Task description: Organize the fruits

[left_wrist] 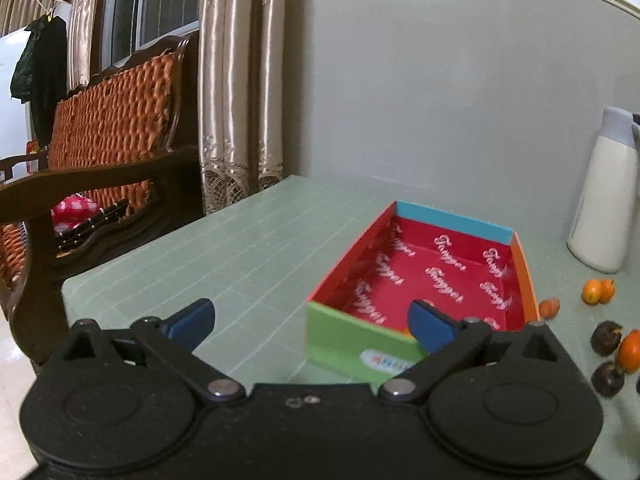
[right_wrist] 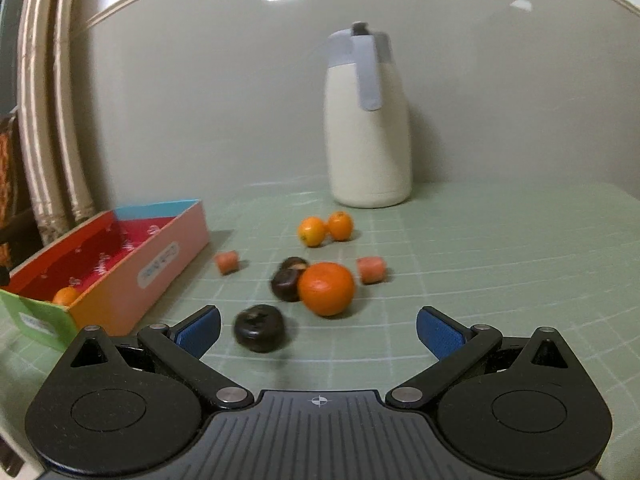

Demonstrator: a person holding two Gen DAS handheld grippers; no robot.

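Observation:
A colourful open box [left_wrist: 420, 276] with a red inside sits on the green mat; in the right wrist view the box [right_wrist: 120, 264] holds one small orange [right_wrist: 66, 295] at its near end. My left gripper [left_wrist: 310, 326] is open and empty just before the box's green end. My right gripper [right_wrist: 318, 330] is open and empty, facing loose fruit: a large orange [right_wrist: 327, 289], dark round fruits [right_wrist: 260, 327] [right_wrist: 287, 283], two small oranges [right_wrist: 325, 229] and two pink-orange pieces [right_wrist: 227, 262] [right_wrist: 371, 269]. The nearest dark fruit lies just ahead of my left fingertip.
A white thermos jug [right_wrist: 368, 128] with a grey lid stands at the back by the wall. A wooden chair [left_wrist: 100, 168] with woven back and curtains [left_wrist: 236, 80] are left of the table. The table's left edge [left_wrist: 68, 292] is near my left gripper.

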